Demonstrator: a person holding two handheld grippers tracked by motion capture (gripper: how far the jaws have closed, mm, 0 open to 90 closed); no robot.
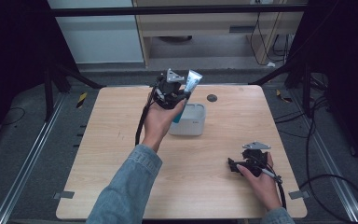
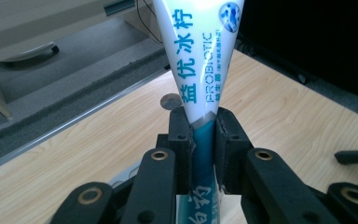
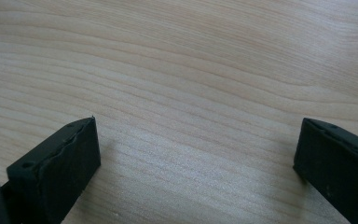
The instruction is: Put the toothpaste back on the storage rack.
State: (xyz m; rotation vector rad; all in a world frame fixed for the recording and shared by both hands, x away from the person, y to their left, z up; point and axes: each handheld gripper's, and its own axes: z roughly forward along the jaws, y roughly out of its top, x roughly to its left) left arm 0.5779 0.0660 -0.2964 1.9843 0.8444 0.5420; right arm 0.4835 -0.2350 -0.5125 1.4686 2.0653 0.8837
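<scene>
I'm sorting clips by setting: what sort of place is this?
Probably a lab recording station, not a home: a bare wooden table ringed by a black frame, cables on grey carpet, and a person working a left gripper that clamps a toothpaste tube.

Grey carpet floor (image 1: 28,140), pale wooden cabinet (image 1: 205,23), black curtains (image 1: 345,56)

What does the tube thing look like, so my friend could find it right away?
Start at the wooden table and find the small white box near its far middle. Just above the box, the left hand-held gripper pinches a toothpaste tube. It is white with a teal lower part and blue writing, including the word PROBIOTIC; nothing else here has writing.
</scene>
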